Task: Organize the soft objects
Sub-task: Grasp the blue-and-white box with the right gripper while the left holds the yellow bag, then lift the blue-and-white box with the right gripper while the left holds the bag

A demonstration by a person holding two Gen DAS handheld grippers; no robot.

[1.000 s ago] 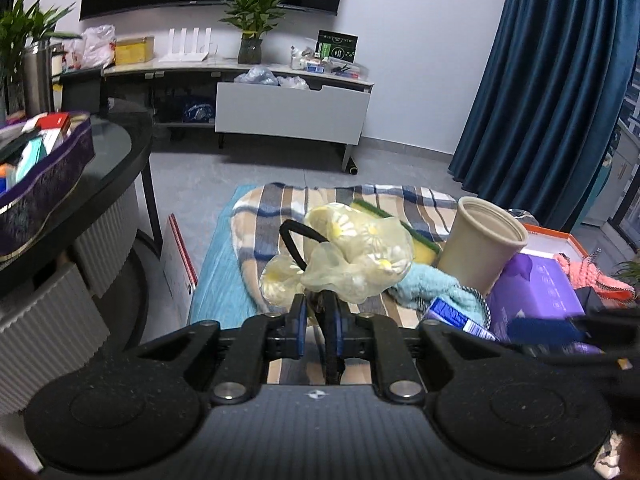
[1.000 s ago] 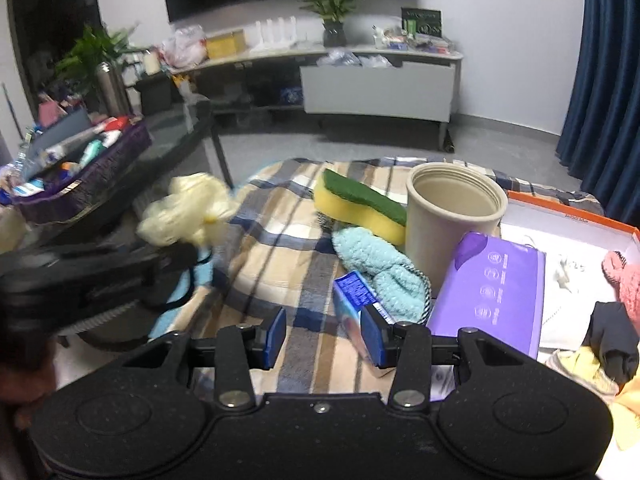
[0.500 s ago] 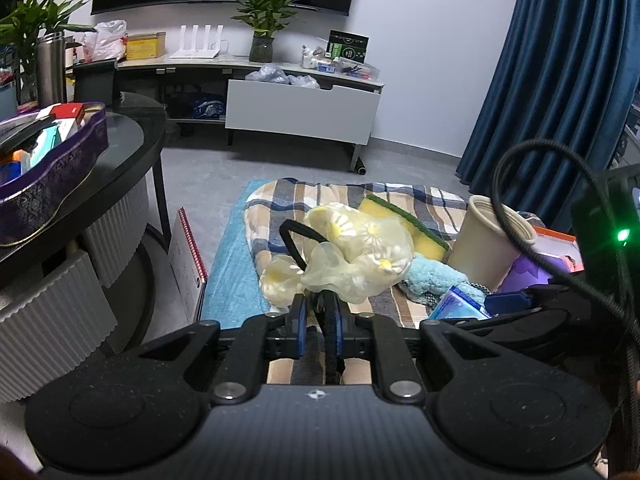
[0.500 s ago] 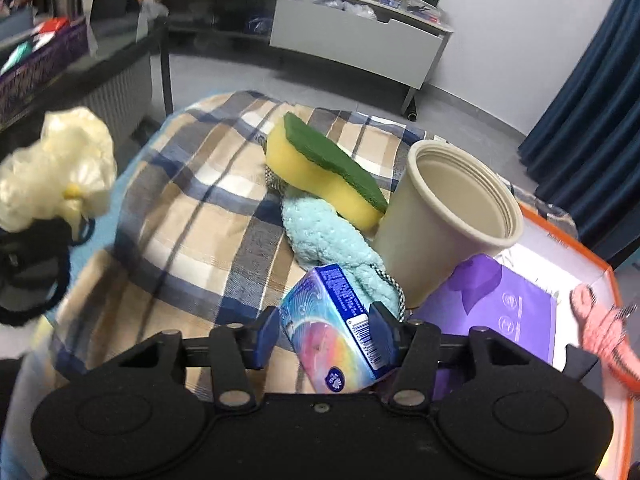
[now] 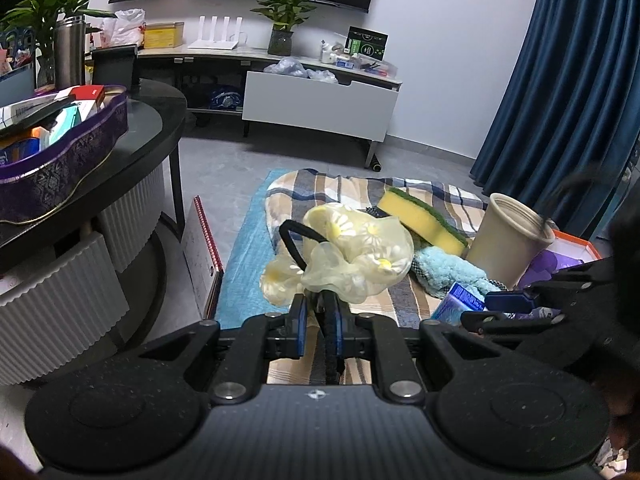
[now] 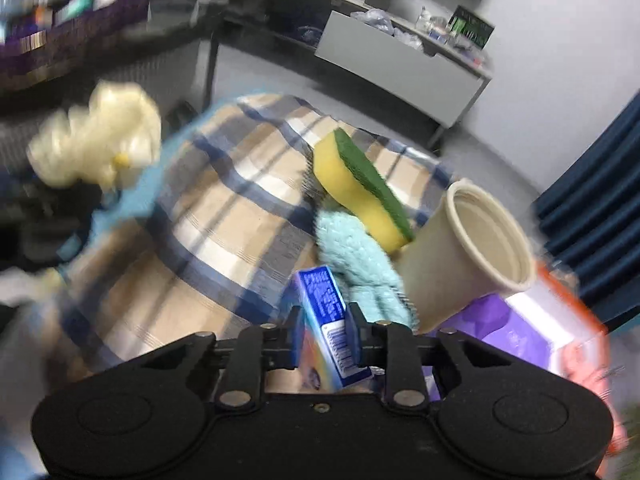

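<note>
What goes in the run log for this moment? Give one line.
left gripper: shut on yellow scrunchie | right gripper: just closed on blue packet | plaid cloth: beneath

The left gripper (image 5: 319, 312) is clamped on the black band of a pale yellow daisy-print scrunchie (image 5: 352, 258), held above the plaid cloth (image 5: 360, 188). On that cloth, behind the scrunchie, lies a yellow-green sponge (image 5: 420, 220), with a light blue knit piece (image 5: 444, 270) just beside it. A beige cup (image 5: 508, 240) stands at the cloth's right end.
</note>
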